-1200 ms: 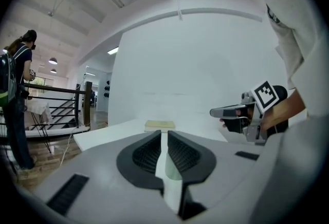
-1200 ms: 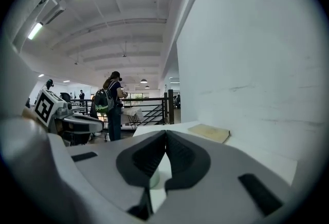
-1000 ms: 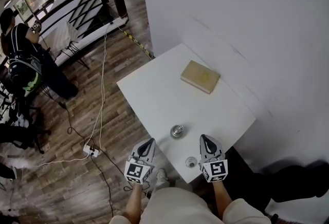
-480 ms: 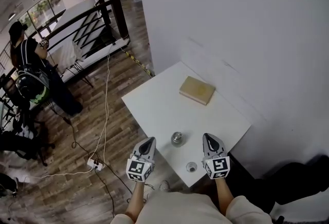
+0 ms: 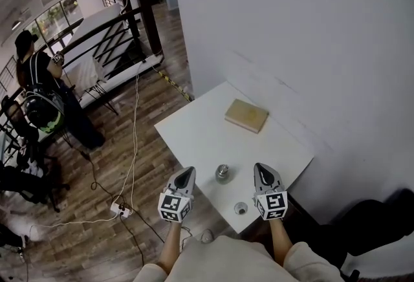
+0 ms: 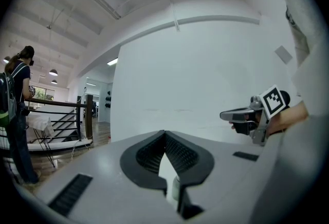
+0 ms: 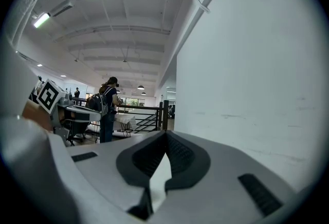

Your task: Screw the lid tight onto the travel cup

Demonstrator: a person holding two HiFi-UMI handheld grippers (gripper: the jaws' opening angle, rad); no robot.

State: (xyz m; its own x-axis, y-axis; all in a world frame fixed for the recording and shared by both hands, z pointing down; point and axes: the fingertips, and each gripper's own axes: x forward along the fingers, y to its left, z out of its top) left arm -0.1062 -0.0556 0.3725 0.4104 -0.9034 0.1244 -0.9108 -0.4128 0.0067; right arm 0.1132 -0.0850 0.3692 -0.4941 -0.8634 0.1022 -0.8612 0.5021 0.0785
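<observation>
The shiny travel cup (image 5: 223, 173) stands on the white table (image 5: 194, 132), and the small round lid (image 5: 240, 208) lies apart from the cup, nearer the person. The left gripper (image 5: 187, 173) hangs left of the cup and the right gripper (image 5: 261, 169) right of it, both with jaws pressed together and nothing in them. To do the job well, 1 gripper should likely hold the cup steady while the other sets the lid flat on the cup's mouth and turns it until it stops, since a tilted lid may jam.
</observation>
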